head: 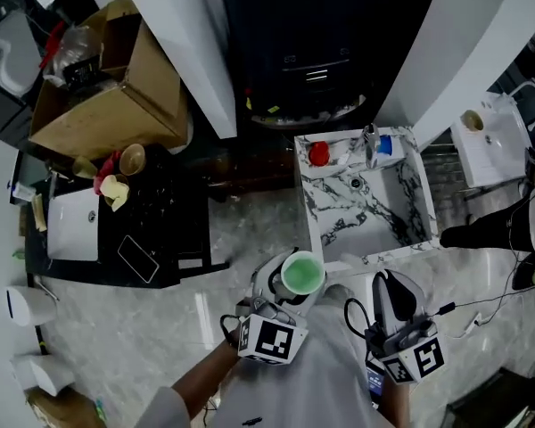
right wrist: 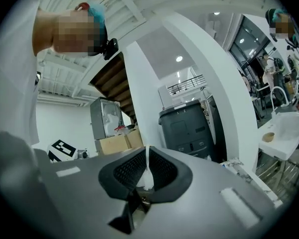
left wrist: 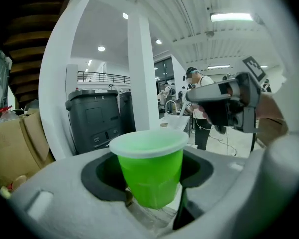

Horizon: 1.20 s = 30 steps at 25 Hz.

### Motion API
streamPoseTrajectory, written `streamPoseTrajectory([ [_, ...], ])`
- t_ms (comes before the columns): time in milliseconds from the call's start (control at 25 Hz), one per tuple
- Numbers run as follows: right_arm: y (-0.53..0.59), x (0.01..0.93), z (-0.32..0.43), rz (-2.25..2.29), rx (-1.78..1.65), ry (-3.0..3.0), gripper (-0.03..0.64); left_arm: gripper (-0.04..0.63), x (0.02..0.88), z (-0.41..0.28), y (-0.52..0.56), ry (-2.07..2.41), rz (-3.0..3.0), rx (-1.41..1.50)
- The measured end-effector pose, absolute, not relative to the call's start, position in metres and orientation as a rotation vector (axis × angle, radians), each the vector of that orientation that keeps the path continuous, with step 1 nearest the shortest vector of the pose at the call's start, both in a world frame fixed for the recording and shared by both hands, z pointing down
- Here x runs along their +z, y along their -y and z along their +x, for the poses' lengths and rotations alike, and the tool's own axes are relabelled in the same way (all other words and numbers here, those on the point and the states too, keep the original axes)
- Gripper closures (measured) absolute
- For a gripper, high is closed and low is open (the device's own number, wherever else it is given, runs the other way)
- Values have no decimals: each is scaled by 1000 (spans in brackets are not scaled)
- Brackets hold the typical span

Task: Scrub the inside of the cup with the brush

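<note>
My left gripper (head: 287,285) is clamped on the green cup (head: 301,273), one jaw on each side of its wall. The cup stands upright, mouth up. My right gripper (head: 390,294) has its jaws together and sits near the cup at about four o'clock, apart from it.

Only the head view looks down into the cup. It shows a round green disc with a paler rim, and I can't make out anything inside. The same view places the cup over the pale floor, with the marble sink (head: 314,205) at one o'clock from it. A red thing (head: 319,153) and a blue thing (head: 385,145) lie along the sink's far edge. A cardboard box (head: 107,105) sits well away at ten o'clock.

The left gripper view gives the cup's side instead. It is bright, translucent green, narrows toward the base and has a thicker whitish rim. The dark pads (left wrist: 102,176) grip it below that rim. Behind it stand a grey bin (left wrist: 92,118) at ten o'clock and a white pillar (left wrist: 139,73) at twelve.

The right gripper view has no cup in it. It shows ribbed pads closed to a thin pale slit, and I can't tell that they hold anything.
</note>
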State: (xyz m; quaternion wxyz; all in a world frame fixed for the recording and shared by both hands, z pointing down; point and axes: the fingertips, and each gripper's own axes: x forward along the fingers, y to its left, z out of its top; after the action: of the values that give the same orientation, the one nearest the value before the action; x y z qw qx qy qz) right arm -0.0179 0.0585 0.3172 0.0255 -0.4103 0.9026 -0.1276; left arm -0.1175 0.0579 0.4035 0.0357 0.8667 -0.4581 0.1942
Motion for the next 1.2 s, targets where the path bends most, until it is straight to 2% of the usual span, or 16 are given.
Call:
streamPoseTrajectory([
  [320, -20, 301, -28, -1291, -347, -2792, 591, 310, 396, -116, -6, 1365, 2708, 573],
  [680, -2, 276, -16, -1209, -291, -2773, 591, 310, 408, -98, 18, 1342, 2732, 683],
  [1200, 8, 295, -28, -934, -365, -2876, 591, 310, 418, -52, 33, 1256, 2847, 838],
])
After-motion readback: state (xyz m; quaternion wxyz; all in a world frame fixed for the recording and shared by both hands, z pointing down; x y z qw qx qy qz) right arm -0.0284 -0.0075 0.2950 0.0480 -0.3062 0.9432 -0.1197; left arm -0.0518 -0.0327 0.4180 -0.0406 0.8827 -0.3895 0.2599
